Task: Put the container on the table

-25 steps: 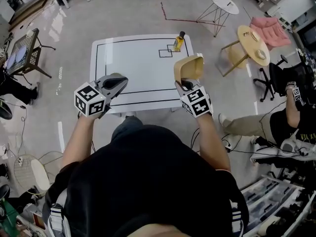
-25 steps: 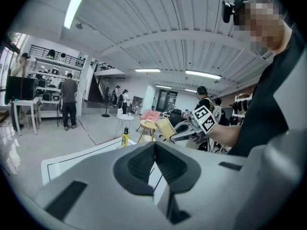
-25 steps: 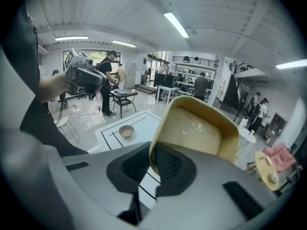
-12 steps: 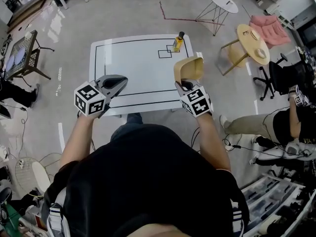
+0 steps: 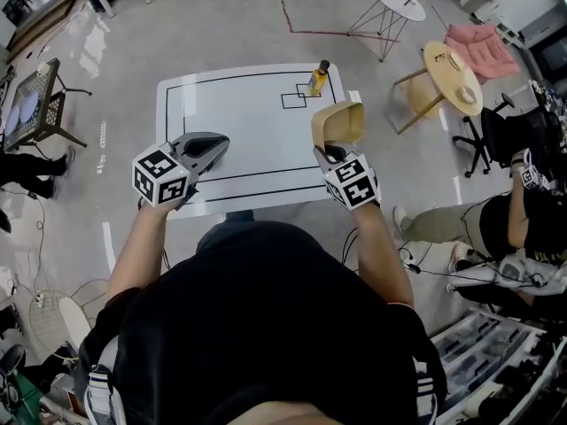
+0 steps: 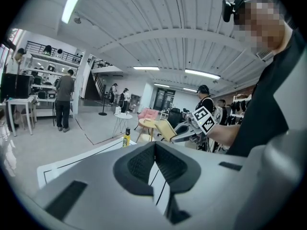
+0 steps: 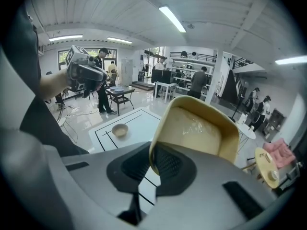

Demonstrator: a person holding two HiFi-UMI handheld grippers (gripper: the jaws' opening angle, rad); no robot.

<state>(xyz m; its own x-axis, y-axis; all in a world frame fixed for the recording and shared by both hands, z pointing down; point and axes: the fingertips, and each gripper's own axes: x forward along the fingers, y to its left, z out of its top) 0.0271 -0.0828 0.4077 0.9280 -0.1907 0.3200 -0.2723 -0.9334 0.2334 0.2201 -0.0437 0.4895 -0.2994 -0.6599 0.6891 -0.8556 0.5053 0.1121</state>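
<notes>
**Examiner:** State of the right gripper (image 5: 334, 151)?

**Inspector:** Its jaws were drawn almost together and pinched on one wall of the container (image 7: 199, 128), a tan tub with rounded square corners. The wall passed between the two pads. The grip was on the part of the tub nearest the jaws.

**Examiner:** Where was the container?

**Inspector:** It stood out from the jaw tips, tipped on its side, with its open mouth turned back toward the gripper's camera. It was held in the air and touched nothing but the jaws. The table (image 5: 239, 113), white with black ruled lines, lay beyond and below the jaws, well apart from the tub.

**Examiner:** And the left gripper (image 6: 154, 152)?

**Inspector:** Its jaws were brought fully together, with the pads meeting at the tip and nothing between them. In the head view it appeared over the near edge of the table. It was roughly level with the right gripper and well apart from it.

**Examiner:** Anything else ahead of the jaws?

**Inspector:** A yellow bottle (image 5: 317, 78) with a dark cap stood upright on the far part of the table, beyond the right gripper's tips and past the container. A small bowl (image 7: 119, 129) rested on the table top, ahead and to the left of the right jaws in the right gripper view. Its contents could not be made out.
</notes>
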